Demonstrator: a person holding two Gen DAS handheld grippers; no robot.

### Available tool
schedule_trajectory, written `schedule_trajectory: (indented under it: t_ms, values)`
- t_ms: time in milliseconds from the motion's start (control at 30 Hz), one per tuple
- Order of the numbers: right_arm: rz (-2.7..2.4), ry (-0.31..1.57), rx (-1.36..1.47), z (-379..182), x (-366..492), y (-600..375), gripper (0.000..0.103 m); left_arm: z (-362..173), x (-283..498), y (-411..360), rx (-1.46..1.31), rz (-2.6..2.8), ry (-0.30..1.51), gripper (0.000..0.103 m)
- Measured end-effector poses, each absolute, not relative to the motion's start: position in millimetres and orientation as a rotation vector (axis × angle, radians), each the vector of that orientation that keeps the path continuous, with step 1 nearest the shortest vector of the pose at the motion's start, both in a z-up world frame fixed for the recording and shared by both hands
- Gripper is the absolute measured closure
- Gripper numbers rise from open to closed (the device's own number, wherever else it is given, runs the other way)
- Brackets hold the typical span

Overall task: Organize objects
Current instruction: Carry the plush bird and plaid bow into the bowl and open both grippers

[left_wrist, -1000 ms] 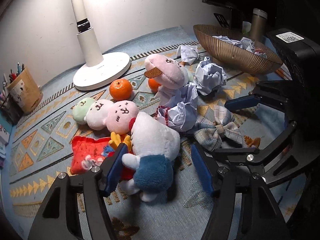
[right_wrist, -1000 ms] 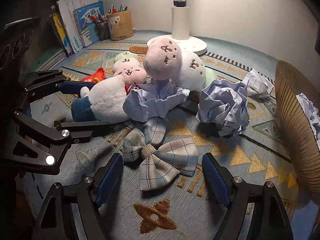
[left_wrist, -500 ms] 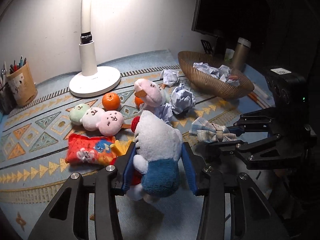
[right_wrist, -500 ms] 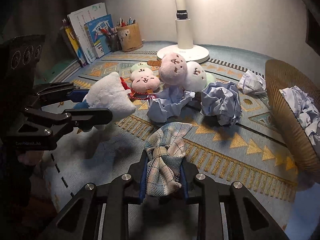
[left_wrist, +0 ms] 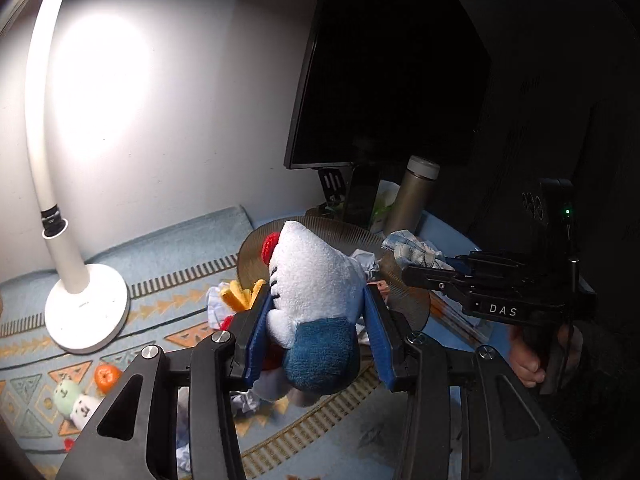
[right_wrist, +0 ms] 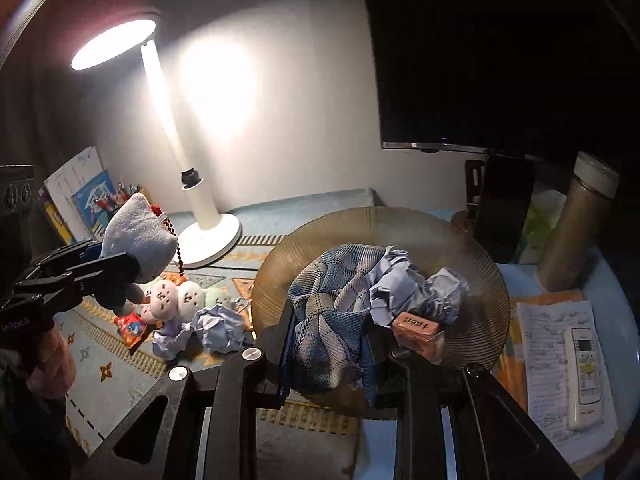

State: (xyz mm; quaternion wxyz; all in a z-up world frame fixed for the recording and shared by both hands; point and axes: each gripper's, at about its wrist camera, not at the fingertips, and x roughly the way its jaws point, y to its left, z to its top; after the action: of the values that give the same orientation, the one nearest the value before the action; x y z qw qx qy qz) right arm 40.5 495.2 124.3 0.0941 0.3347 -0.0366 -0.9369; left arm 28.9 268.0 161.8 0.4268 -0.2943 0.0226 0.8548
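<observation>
We see right tongs (right_wrist: 326,354) clamped on plaid bow (right_wrist: 324,316) right over wicker bowl (right_wrist: 486,322), nearer than left tongs (left_wrist: 316,330) gripping white cat plush (left_wrist: 314,292) beside bowl's rim.

Each camera sits close behind its own gripper, looking forward and downward over the desk. Both views share the brown bowl (left_wrist: 404,292) (right_wrist: 480,280), white lamp (left_wrist: 86,312) (right_wrist: 208,232) and dark monitor (left_wrist: 392,64) (right_wrist: 500,52).
</observation>
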Motion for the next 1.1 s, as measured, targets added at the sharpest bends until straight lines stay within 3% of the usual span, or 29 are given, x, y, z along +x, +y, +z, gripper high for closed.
schedule_trajectory:
  t_ms: [433, 533, 567, 633, 767, 1100]
  values:
    - [-2.789, -0.353, 1.179, 87, -38, 551, 0.077, 101, -33, 368, -0.902, 2.101, 0.063, 0.060]
    - [-2.790, -0.373, 1.207, 79, -50, 553, 0.070, 92, -35, 375, -0.925, 2.132, 0.123, 0.045]
    - [-2.781, -0.378, 1.220, 76, -53, 554, 0.066, 89, -36, 376, -0.946, 2.123, 0.126, 0.030]
    - [-2.769, -0.371, 1.240, 71, -56, 555, 0.059, 88, -35, 373, -0.942, 2.130, 0.124, 0.018]
    - [-2.828, -0.311, 1.236, 71, -48, 553, 0.044, 92, -27, 365, -0.920, 2.138, 0.133, 0.017]
    - [-2.961, -0.195, 1.218, 97, -32, 550, 0.043, 113, 7, 340, -0.848, 2.159, 0.154, 0.017]
